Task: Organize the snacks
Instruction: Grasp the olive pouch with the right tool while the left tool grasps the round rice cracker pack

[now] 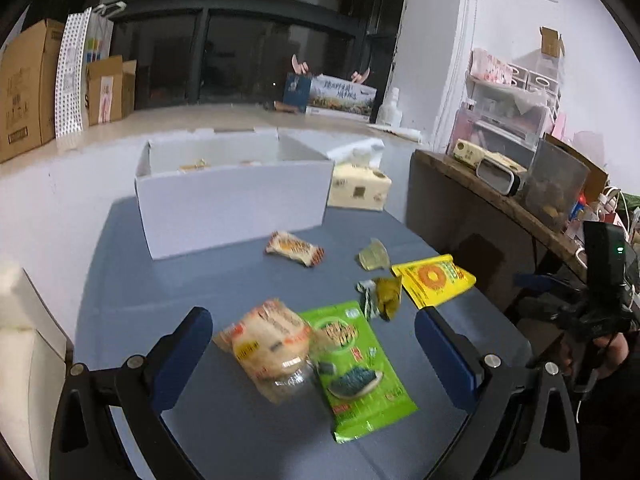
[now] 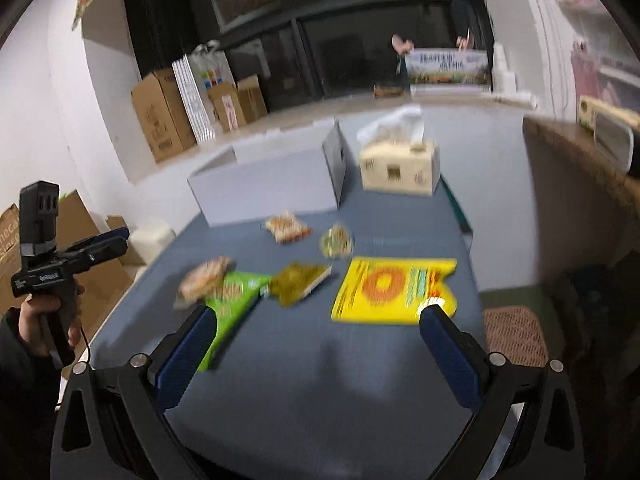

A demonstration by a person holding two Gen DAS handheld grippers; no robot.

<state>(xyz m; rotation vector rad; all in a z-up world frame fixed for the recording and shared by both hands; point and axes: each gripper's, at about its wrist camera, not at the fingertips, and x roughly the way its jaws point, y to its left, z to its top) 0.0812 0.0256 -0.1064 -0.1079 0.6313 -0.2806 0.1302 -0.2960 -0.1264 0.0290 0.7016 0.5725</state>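
Nearest, the left gripper [image 1: 314, 354] hangs over the blue table [image 1: 168, 280] with its jaws wide apart, holding nothing; between them lie a rice cracker pack [image 1: 266, 346] and a green packet [image 1: 356, 364], the pack overlapping the packet's edge. The right gripper [image 2: 316, 354] is likewise spread and empty, a yellow packet [image 2: 394, 290] just beyond its right finger. A person's hand grips each tool handle.

Further out sit an olive sachet [image 1: 384, 294], a jelly cup [image 1: 374, 255] and a small orange snack [image 1: 295, 249] — all loose on the table, apart from one another.

Beyond them stands an open white box [image 1: 236, 200], with a tissue box [image 1: 360, 188] just beside it. Something pale shows inside the box — too little is visible to name it.

Judging by this, the sorting is at an early or middle stage: six snacks lie outside the box, none is gripped, and the cracker pack looks the likeliest next pick
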